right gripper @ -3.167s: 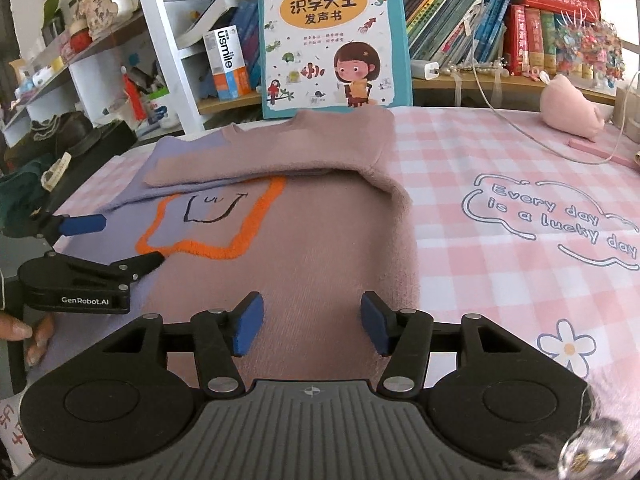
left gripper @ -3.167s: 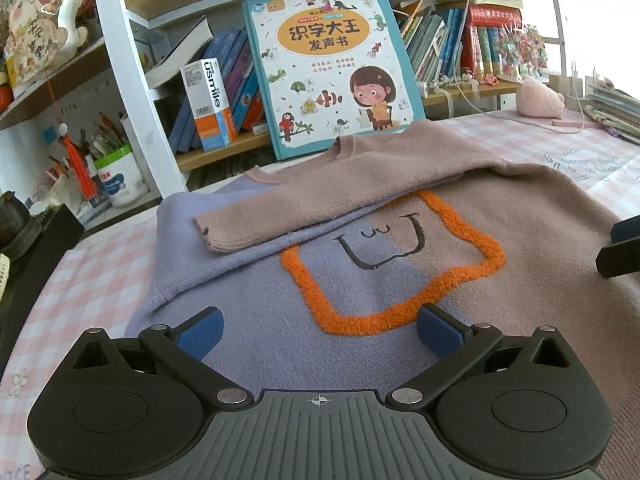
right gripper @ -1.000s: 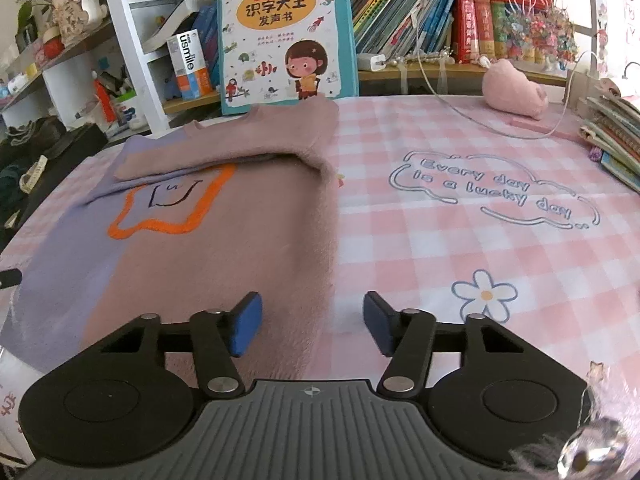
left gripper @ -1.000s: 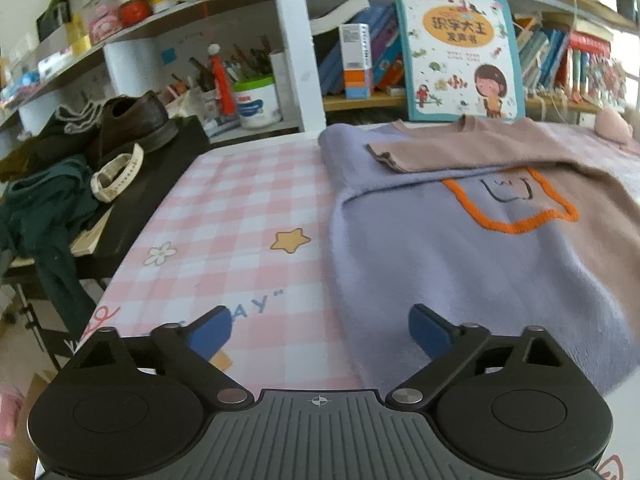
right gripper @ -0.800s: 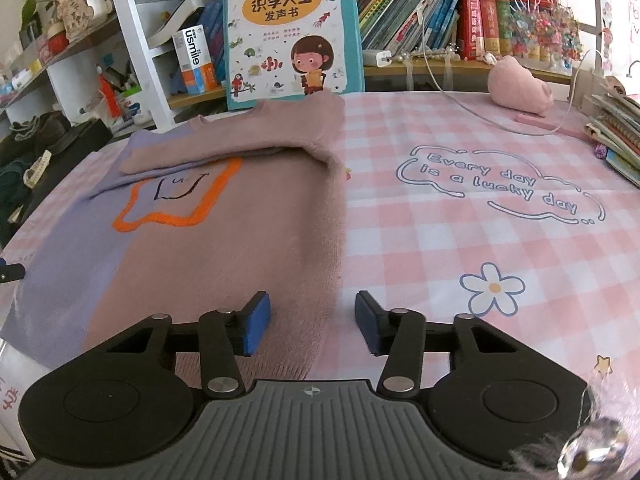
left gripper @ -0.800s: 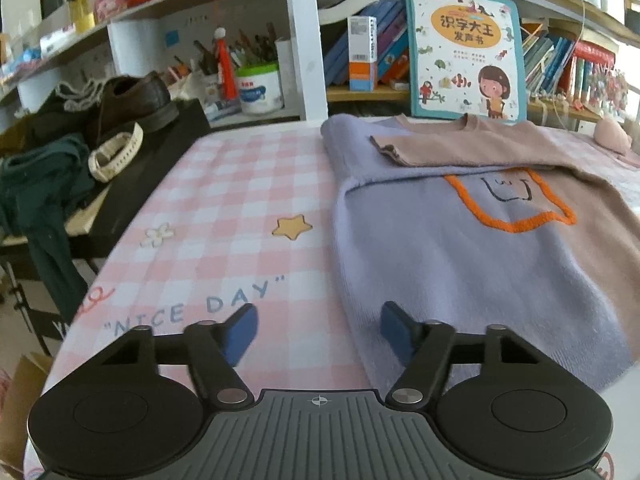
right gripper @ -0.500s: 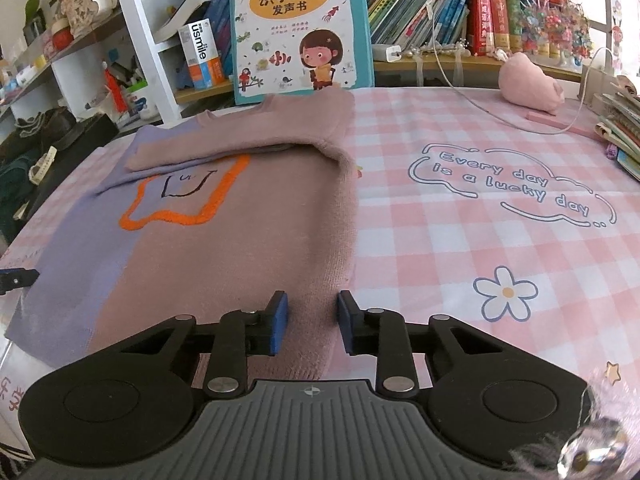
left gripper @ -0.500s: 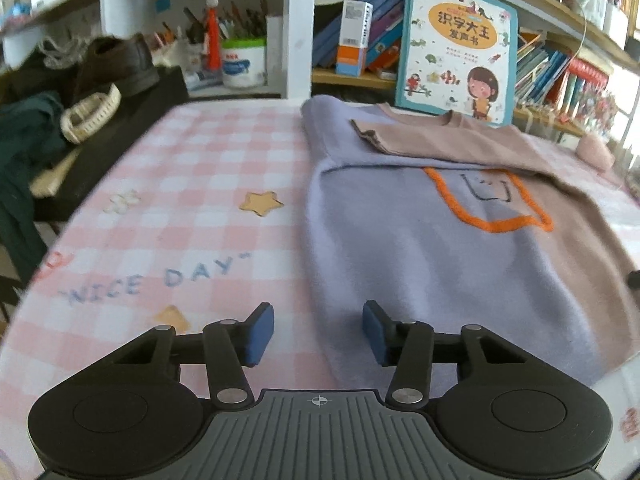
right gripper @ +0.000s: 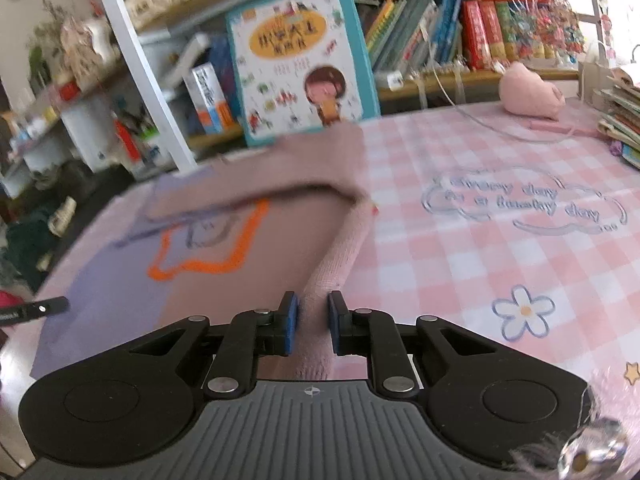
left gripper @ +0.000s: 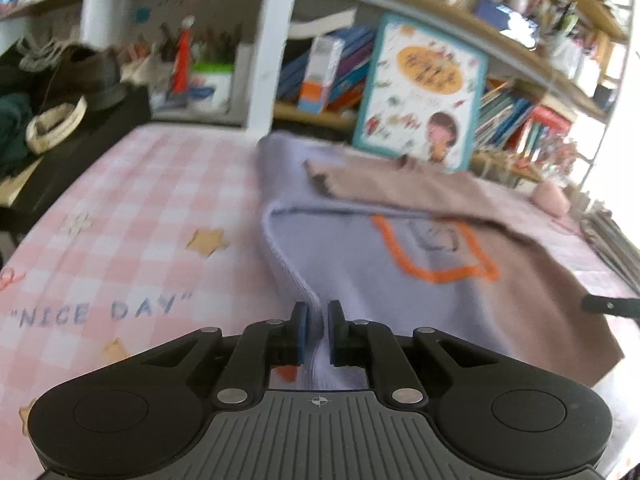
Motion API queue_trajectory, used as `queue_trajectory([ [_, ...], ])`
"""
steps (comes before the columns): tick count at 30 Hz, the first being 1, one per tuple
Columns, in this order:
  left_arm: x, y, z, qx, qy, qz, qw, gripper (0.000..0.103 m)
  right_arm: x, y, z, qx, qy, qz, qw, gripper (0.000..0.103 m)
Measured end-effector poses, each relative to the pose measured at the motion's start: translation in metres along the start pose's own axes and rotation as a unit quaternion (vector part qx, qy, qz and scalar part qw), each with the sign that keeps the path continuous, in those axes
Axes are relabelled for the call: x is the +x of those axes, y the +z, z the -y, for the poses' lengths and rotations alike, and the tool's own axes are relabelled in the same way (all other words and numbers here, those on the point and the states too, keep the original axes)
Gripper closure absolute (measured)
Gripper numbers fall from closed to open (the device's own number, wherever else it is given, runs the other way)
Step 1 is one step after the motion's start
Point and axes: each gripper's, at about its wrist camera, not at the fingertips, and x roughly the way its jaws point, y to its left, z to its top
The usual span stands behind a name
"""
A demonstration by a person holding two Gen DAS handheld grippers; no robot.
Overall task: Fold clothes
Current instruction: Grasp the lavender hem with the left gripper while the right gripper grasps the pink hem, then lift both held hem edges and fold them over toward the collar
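The sweater runs lengthwise toward the upper frame; left gripper and right gripper pinch its blurred hem.

Showing "NICE DAY" in blue letters on the pink checked tablecloth, just left of the sweater. Showing more blue writing inside a cloud shape on the same tablecloth, right of the sweater, too blurred for reading apart from "day" at the ends. Standing behind the sweater, a picture book with Chinese letters on an orange patch, too blurred for reading. Sitting on the sweater, an orange outline around a small drawn face, no words.
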Motion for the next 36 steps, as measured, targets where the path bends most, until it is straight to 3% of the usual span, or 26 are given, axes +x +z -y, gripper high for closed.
queue_trajectory([
  [4, -0.005, 0.002, 0.004, 0.007, -0.01, 0.008, 0.9999, 0.09, 0.003, 0.0, -0.002, -0.011, 0.004, -0.008, 1.0, 0.088],
  [6, -0.002, -0.001, -0.001, -0.008, -0.011, -0.006, 0.9999, 0.086, 0.005, -0.002, 0.002, -0.003, 0.001, -0.02, 1.0, 0.085],
  [9, -0.003, -0.008, -0.007, -0.03, -0.029, -0.026, 0.9988, 0.071, 0.007, -0.006, 0.008, 0.009, -0.004, -0.038, 0.999, 0.081],
  [12, -0.007, -0.012, -0.013, -0.049, -0.048, -0.041, 0.9968, 0.07, 0.008, -0.012, 0.014, 0.023, 0.0, -0.058, 0.998, 0.08],
  [15, -0.006, -0.013, -0.015, -0.069, -0.059, -0.043, 0.9949, 0.072, 0.007, -0.014, 0.015, 0.03, 0.01, -0.059, 0.998, 0.08],
  [16, -0.005, -0.013, -0.016, -0.074, -0.063, -0.043, 0.9943, 0.075, 0.008, -0.014, 0.016, 0.034, 0.015, -0.06, 0.998, 0.085],
  [19, -0.001, -0.011, -0.014, -0.079, -0.066, -0.038, 0.9939, 0.098, 0.011, -0.011, 0.015, 0.041, 0.028, -0.06, 0.997, 0.09],
  [24, -0.013, 0.001, -0.017, -0.125, -0.148, 0.012, 0.9809, 0.098, -0.007, 0.005, 0.011, 0.052, 0.07, -0.007, 0.996, 0.091],
  [27, -0.011, 0.004, -0.013, -0.109, -0.145, 0.0, 0.9833, 0.098, -0.009, 0.011, 0.015, 0.065, 0.088, -0.005, 0.994, 0.091],
  [29, -0.006, 0.002, -0.012, -0.105, -0.136, -0.019, 0.985, 0.096, -0.002, 0.009, 0.018, 0.066, 0.077, -0.023, 0.995, 0.091],
  [33, 0.002, -0.006, -0.015, -0.111, -0.121, -0.054, 0.985, 0.077, 0.009, -0.002, 0.02, 0.065, 0.06, -0.061, 0.994, 0.087],
  [36, 0.005, -0.01, -0.015, -0.112, -0.119, -0.062, 0.9846, 0.074, 0.013, -0.009, 0.02, 0.058, 0.056, -0.072, 0.994, 0.085],
])
